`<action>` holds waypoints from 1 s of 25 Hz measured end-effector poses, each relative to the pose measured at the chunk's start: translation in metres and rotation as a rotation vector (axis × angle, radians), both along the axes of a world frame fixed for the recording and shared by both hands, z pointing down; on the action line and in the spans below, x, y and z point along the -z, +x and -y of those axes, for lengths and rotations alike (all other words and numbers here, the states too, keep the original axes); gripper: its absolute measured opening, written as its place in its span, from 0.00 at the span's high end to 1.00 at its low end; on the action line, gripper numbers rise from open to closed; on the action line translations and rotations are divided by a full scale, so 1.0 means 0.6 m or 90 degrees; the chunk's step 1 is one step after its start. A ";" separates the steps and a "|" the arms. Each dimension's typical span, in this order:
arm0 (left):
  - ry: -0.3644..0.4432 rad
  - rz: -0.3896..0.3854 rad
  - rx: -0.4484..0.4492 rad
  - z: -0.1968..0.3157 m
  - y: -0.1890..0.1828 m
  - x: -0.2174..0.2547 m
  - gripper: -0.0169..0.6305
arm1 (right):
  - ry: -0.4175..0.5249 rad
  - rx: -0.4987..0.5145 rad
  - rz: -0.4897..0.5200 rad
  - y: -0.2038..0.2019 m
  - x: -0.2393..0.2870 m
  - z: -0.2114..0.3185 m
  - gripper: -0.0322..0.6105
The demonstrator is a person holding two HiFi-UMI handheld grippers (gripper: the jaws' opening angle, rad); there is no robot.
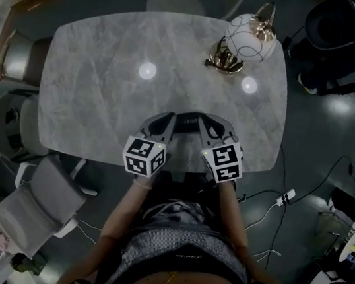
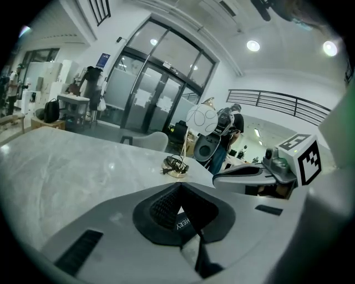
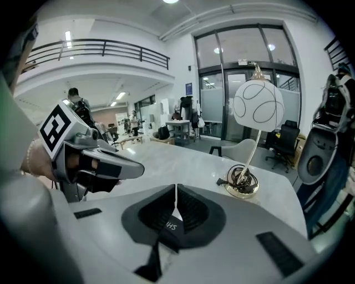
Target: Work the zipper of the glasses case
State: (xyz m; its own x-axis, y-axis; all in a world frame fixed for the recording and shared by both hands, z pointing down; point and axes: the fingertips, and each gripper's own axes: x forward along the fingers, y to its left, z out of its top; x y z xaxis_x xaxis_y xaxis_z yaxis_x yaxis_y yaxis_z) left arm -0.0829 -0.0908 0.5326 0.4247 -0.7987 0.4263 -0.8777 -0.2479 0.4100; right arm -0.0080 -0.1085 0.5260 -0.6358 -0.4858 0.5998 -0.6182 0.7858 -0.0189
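The left gripper [image 2: 178, 191] and right gripper [image 3: 176, 194] each show fingers pressed together in their own views. Only the head view shows a dark shape, seemingly the glasses case [image 1: 191, 117], between their tips on the worktop [image 1: 105, 93].

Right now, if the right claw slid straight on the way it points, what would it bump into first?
Likely the grey marble tabletop: the right claw tilts down at bare stone, left of the white-globed lamp's gold base.

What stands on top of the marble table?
A lamp with a round white shade stands near the far edge, cord coiled on its base. The left claw and right claw cover the near edge; anything beneath them is hidden.
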 end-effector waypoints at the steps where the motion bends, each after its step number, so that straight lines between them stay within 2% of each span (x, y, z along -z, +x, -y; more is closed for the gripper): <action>1: -0.008 -0.005 0.000 -0.001 0.001 -0.008 0.97 | -0.004 0.001 -0.005 0.001 -0.006 0.000 0.85; 4: -0.034 -0.022 -0.002 -0.007 0.005 -0.030 0.97 | -0.020 0.005 -0.017 0.002 -0.028 -0.001 0.85; 12: -0.076 -0.019 -0.006 -0.016 0.001 -0.084 0.97 | -0.067 0.036 -0.064 -0.005 -0.103 -0.004 0.85; 16: -0.082 -0.019 -0.003 -0.019 -0.007 -0.091 0.97 | -0.093 0.055 -0.079 -0.013 -0.138 -0.006 0.85; 25: -0.088 -0.004 -0.004 -0.025 -0.023 -0.098 0.97 | -0.098 0.109 -0.177 -0.016 -0.200 -0.013 0.85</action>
State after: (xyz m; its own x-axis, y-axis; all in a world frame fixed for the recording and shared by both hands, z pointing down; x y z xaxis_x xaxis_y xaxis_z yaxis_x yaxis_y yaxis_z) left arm -0.0969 -0.0756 0.5913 0.4327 -0.7297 0.5294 -0.8736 -0.1944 0.4461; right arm -0.0175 -0.1007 0.6458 -0.5023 -0.2771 0.8191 -0.4758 0.8795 0.0057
